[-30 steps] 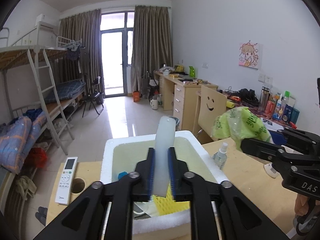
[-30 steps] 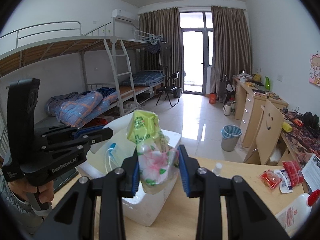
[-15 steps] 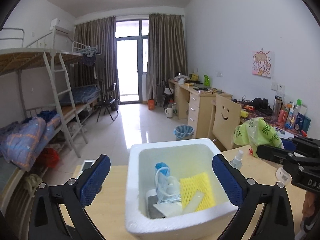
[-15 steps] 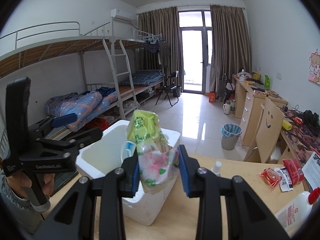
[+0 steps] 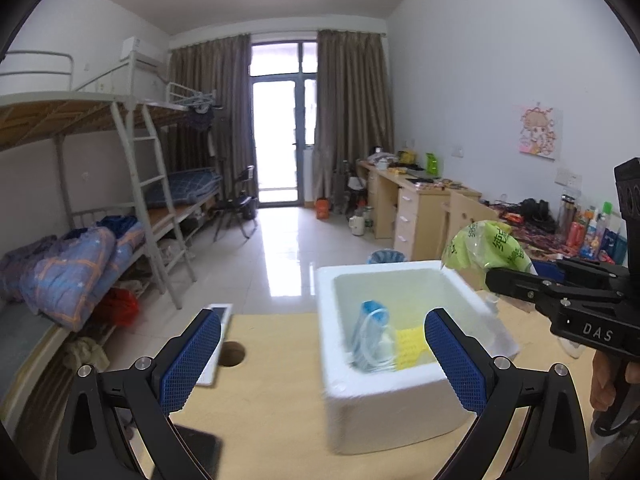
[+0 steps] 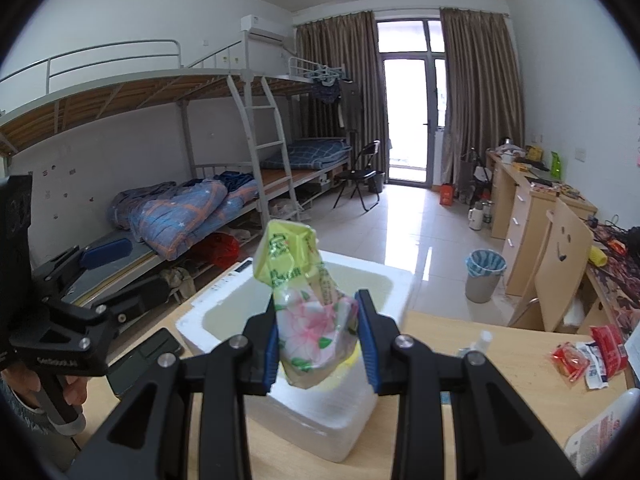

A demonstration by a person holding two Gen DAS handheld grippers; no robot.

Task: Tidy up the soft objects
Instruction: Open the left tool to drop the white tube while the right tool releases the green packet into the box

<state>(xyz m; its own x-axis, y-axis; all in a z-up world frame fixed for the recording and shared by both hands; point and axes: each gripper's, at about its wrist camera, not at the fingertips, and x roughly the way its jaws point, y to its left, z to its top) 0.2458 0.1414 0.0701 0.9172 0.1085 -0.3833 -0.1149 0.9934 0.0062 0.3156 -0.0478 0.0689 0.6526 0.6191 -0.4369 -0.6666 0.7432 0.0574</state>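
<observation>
Since a second ago the left hand-held gripper (image 5: 322,354) has let its white piece go and drawn back, jaws wide and empty. Right hand-held gripper (image 6: 318,338) clamps the soft tissue pack (image 6: 308,300) above the foam box (image 6: 392,280). Releasing too early could drop it on the rim. Box stands near the worktop's (image 5: 260,400) far edge; room remains inside.

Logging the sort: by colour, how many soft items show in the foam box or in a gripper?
Blue-and-white pack: 1, in the foam box
Yellow mesh piece: 1, in the box
Green-and-floral packet: 1, in the right gripper
Total: 3; more may lie hidden.
</observation>
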